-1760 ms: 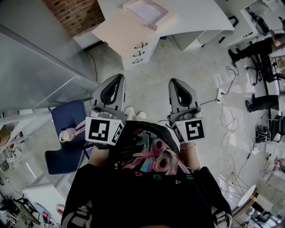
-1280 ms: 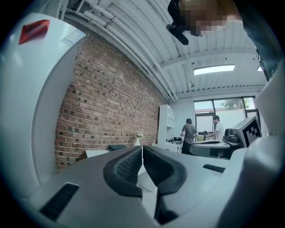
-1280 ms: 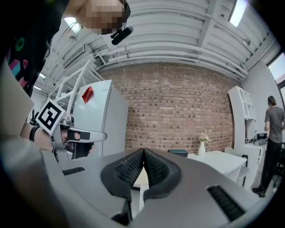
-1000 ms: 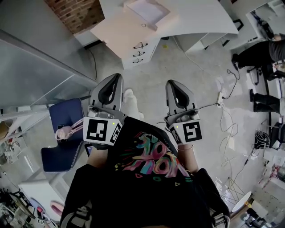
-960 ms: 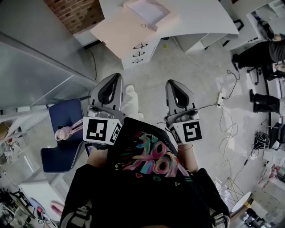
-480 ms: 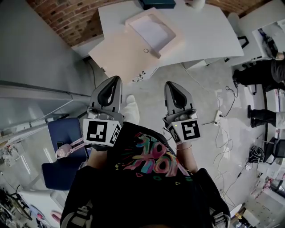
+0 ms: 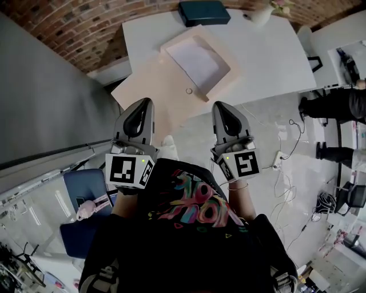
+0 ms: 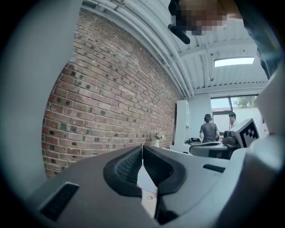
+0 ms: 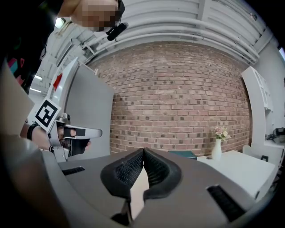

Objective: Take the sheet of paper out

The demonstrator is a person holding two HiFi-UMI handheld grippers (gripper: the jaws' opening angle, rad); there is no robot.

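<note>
A white sheet of paper [image 7: 197, 56] lies inside an open pale pink box [image 7: 219, 78] on the white table [image 7: 269, 51]. The box's flat lid [image 7: 150, 94] hangs over the table's near edge. Both grippers are held level in front of the person, short of the table. In the head view the left gripper [image 7: 144, 103] points at the lid and the right gripper [image 7: 222, 106] at the box's near corner. In the left gripper view the left gripper [image 8: 142, 147] has its jaws together with nothing between them. The right gripper [image 9: 143, 150] looks the same in its own view.
A dark teal case [image 7: 203, 11] and a white vase with flowers [image 9: 217, 149] stand at the table's far side by the brick wall. A grey partition [image 7: 46, 109] and a blue chair [image 7: 86, 189] are on the left. A person [image 7: 337, 106] and floor cables [image 7: 280, 157] are on the right.
The table and box have come much closer and lower in the head view as the person walked toward them. Both grippers stayed shut and side by side.
</note>
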